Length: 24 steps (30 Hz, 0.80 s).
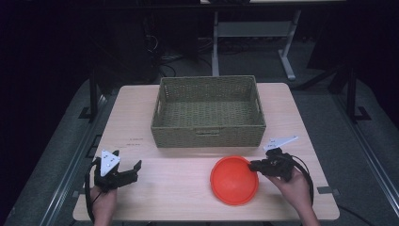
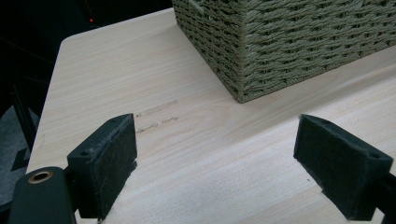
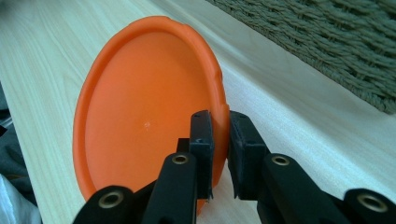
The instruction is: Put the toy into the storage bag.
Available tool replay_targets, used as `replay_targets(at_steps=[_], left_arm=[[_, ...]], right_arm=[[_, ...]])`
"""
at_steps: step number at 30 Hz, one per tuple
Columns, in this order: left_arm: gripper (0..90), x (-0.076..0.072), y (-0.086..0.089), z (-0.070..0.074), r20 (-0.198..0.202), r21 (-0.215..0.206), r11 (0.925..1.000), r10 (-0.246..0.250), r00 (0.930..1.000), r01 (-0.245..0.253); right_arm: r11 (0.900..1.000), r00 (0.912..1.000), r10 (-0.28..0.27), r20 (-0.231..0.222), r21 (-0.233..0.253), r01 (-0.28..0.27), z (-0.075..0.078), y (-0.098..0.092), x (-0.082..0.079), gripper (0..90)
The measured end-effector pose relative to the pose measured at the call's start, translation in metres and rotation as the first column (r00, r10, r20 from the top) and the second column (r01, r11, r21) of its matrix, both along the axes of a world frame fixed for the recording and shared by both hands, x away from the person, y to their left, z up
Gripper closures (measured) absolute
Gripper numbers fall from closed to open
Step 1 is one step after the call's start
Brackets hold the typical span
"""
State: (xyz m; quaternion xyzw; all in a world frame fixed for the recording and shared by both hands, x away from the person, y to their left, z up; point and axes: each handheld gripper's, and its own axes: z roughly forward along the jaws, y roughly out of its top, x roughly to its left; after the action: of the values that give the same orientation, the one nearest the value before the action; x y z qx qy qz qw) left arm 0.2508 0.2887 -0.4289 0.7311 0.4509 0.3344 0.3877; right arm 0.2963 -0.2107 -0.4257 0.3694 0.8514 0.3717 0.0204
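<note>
Now R gripper [image 1: 256, 165] fingers pinch orange plate [image 1: 234, 180] rim; L gripper [image 1: 133, 171] fingers spread, resting low on table [image 1: 179, 197].

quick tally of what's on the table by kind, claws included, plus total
Orange plate: 1, its rim pinched by the right claw
Woven basket: 1, nothing inside
Claws: 2, the left claw open over bare table
Total: 4

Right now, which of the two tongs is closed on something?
The right tongs: their jaws pinch the rim of the orange plate. The left tongs stand wide open over bare table.
</note>
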Motion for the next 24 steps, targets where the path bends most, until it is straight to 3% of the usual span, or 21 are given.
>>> replay_targets(at_steps=[9,18,24], left_arm=[[12.8,0.000,0.000,0.000,0.001,-0.005,1.0000,0.002,1.0000,-0.002],[12.8,0.000,0.000,0.000,0.002,-0.007,1.0000,0.000,1.0000,0.000],[12.8,-0.001,0.000,0.000,0.002,-0.008,1.0000,0.005,1.0000,-0.005]], right_arm=[[0.999,0.9999,0.014,0.004,-0.047,-0.014,0.017,0.012,0.001,81.7],[0.999,0.9989,0.041,-0.022,-0.022,-0.042,0.031,0.015,0.002,82.2],[0.998,0.9984,0.055,-0.013,0.006,-0.055,0.041,0.014,0.003,82.3]])
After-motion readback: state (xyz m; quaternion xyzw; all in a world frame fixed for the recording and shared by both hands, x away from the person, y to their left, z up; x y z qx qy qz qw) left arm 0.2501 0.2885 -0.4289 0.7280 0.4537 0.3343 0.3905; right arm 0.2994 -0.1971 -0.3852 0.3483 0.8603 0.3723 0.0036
